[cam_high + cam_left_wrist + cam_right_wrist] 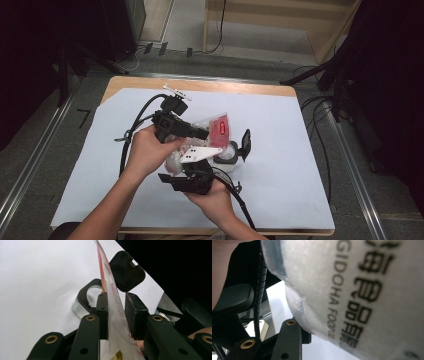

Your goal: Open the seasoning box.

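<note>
Glossy clear plastic bag [113, 302], matt black plastic lid [127, 271], smooth white paper table cover [280, 130]

At the centre of the high view, a bag [218, 127] is hanging between two grippers above a table [280, 150]. The left gripper [202, 134] is sitting upper left of the bag, the right gripper [192, 167] directly below it. A jar [226, 156] with its lid [245, 142] open is standing just right of both.

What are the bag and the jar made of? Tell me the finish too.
Bag: looks like thin, glossy plastic film, translucent white with red print; its edge sits thin and slightly rippled between the left gripper pads.
Jar: likely clear glass or hard plastic, shiny; its open flip lid looks matte black plastic.
</note>
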Demonstrator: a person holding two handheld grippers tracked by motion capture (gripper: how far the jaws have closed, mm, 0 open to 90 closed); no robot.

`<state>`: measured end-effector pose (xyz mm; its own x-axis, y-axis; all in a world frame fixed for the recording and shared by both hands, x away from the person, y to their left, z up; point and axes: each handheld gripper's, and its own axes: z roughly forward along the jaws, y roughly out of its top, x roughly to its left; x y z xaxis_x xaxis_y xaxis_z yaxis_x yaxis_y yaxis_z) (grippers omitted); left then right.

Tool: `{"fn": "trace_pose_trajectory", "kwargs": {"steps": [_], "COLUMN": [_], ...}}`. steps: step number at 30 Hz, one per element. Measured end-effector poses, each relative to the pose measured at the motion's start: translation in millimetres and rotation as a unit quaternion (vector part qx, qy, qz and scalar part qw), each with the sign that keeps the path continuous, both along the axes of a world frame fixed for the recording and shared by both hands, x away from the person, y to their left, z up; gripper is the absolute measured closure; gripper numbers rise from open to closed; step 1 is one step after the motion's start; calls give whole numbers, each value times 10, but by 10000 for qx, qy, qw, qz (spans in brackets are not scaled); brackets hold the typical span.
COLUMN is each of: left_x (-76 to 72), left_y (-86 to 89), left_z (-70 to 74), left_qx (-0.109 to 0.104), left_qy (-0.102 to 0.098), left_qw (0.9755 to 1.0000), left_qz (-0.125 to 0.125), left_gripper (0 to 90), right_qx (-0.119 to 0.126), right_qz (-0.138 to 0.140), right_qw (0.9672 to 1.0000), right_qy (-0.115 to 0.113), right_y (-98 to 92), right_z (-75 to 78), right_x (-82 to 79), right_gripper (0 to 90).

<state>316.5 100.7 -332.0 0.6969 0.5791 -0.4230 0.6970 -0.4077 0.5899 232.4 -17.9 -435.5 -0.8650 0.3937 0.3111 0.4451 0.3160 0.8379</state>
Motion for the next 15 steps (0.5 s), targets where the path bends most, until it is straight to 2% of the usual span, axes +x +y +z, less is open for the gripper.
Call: {"fn": "trace_pose_trajectory", "kwargs": {"steps": [8,15], "left_x": [-2,-14], "left_y": [6,5], "left_z": [-6,-13], "left_qx": [-9,-98], "left_qy": [8,67], "left_qw": [10000,9999], "left_qz": [4,-17], "left_gripper": [741,735], "right_qx": [-17,-31], "right_qz": [12,40], "right_qw": [10000,10000], "right_qy": [2,-37], "right_y": [2,0], "right_z": [0,-2], "right_x": [0,-10], "right_gripper": [641,641]}}
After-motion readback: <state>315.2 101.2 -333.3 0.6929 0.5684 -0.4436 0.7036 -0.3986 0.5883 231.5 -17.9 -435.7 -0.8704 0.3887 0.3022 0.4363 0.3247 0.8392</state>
